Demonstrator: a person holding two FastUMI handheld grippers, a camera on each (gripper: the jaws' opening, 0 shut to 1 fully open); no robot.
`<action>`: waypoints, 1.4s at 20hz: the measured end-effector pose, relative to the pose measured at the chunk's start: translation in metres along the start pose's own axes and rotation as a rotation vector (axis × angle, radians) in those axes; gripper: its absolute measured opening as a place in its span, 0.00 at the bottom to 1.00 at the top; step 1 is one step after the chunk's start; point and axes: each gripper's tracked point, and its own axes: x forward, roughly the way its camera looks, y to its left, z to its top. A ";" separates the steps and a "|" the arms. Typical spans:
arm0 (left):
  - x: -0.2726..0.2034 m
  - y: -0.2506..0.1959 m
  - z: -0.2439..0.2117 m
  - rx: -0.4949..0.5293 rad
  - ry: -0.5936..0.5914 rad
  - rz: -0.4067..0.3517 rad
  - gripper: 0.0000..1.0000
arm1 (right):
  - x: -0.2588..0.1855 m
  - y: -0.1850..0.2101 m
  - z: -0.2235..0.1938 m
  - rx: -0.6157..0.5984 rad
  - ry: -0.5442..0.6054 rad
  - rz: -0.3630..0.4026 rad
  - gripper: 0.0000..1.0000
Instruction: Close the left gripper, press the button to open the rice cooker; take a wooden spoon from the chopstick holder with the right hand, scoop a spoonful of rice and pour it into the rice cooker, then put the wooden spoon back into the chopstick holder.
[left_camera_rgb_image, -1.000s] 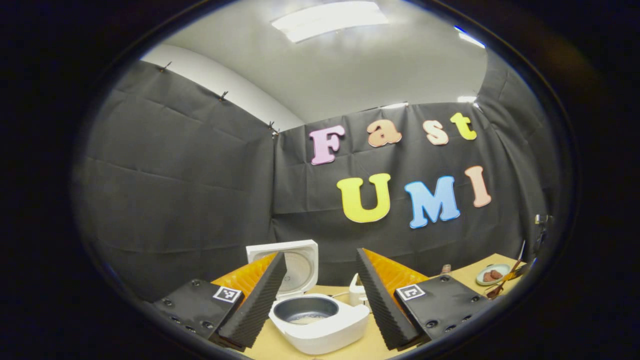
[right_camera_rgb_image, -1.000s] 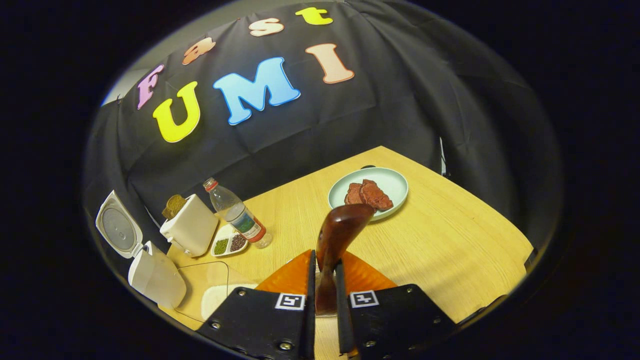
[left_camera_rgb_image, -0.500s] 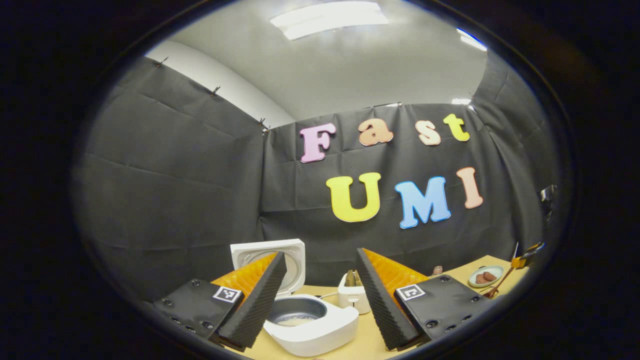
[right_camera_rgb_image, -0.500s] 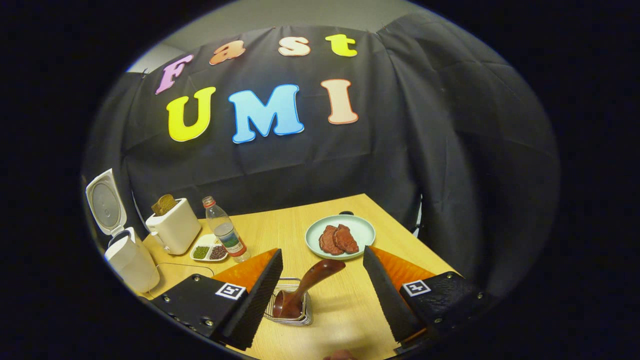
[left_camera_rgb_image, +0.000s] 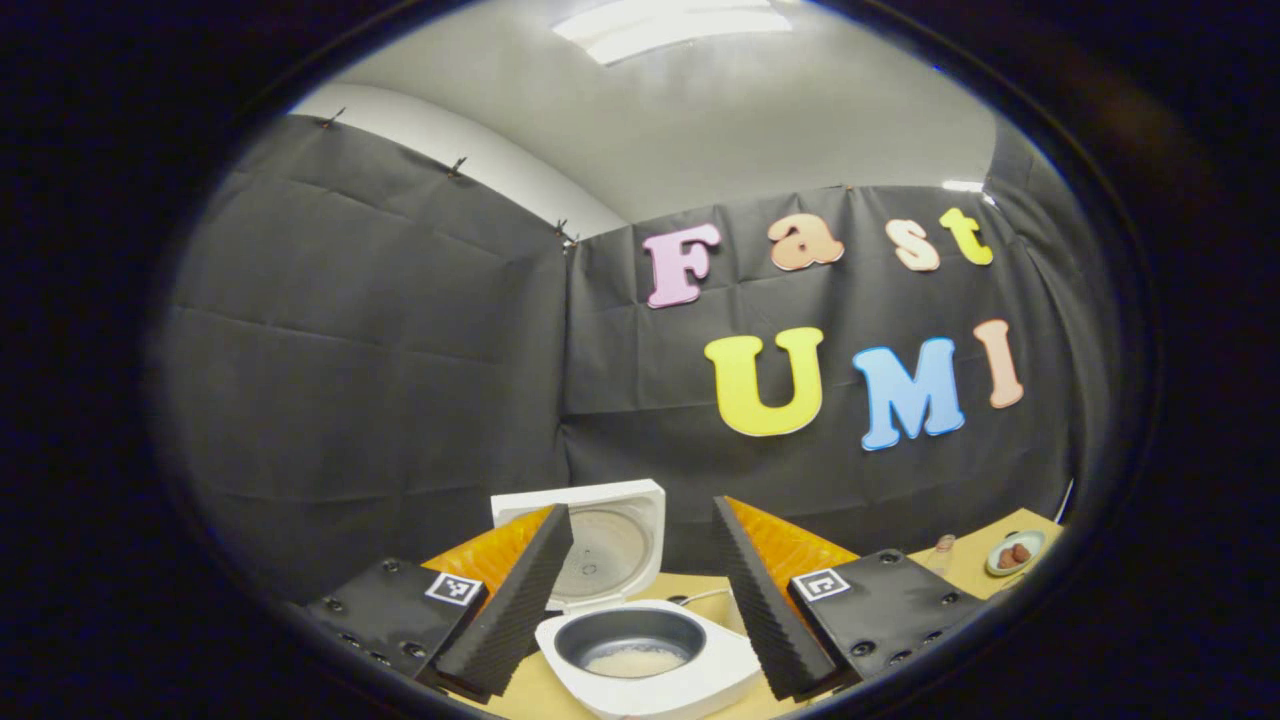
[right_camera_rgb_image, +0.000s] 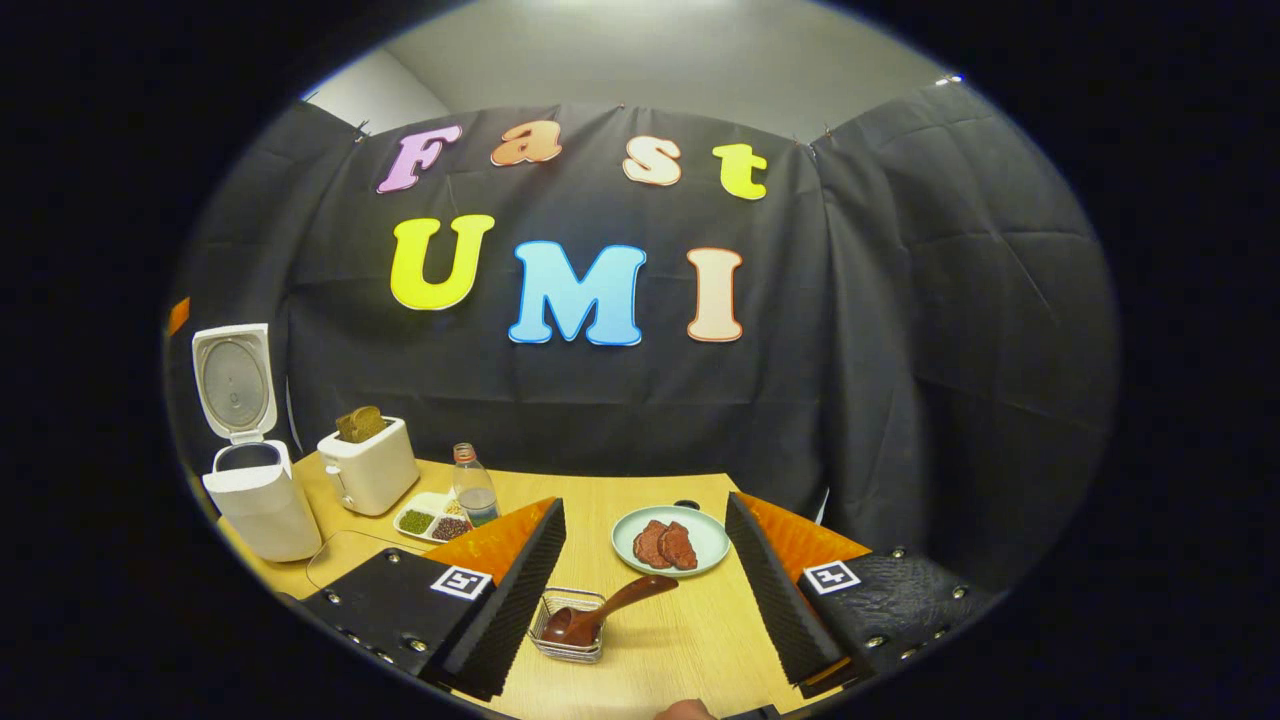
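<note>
1. In the right gripper view the right gripper (right_camera_rgb_image: 640, 600) has its fingers spread wide and holds nothing; the wooden spoon (right_camera_rgb_image: 607, 610) lies in the gap between them, touched by neither.

2. The spoon stands tilted in the chopstick holder (right_camera_rgb_image: 567, 630), a small wire basket on the table (right_camera_rgb_image: 690, 650). Its bowl is down inside the basket and its handle leans up toward two o'clock.

3. Handling, as a judgement: the spoon looks stiff, light and glossy, so likely a little slippery. The free upper handle is the natural place to pinch, flat sides against the pads. The basket looks light and could shift if the spoon is dragged.

4. Beyond the spoon, at twelve o'clock, sits a plate (right_camera_rgb_image: 700, 525) with two dark red pieces on it.

5. At ten o'clock stand a bottle (right_camera_rgb_image: 474, 487), a small divided dish (right_camera_rgb_image: 430, 518) and a toaster (right_camera_rgb_image: 368, 466). Farther toward nine o'clock is the rice cooker (right_camera_rgb_image: 255, 490), lid upright.

6. In the left gripper view the left gripper (left_camera_rgb_image: 640, 595) is likewise spread apart and empty. The cooker sits at six o'clock between its fingers, with a little rice in the pot.

7. With rice in the pot and the spoon in the holder, the task looks finished.
</note>
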 end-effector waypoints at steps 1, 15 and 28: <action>0.013 0.004 0.001 0.005 0.002 0.013 0.99 | -0.003 0.003 0.003 0.003 -0.007 0.001 1.00; 0.209 0.065 -0.021 0.006 0.071 0.127 0.99 | -0.027 0.021 0.005 0.009 -0.022 -0.098 0.97; 0.308 0.096 -0.102 -0.046 0.261 0.161 0.99 | -0.050 0.018 -0.003 -0.018 0.008 -0.158 0.97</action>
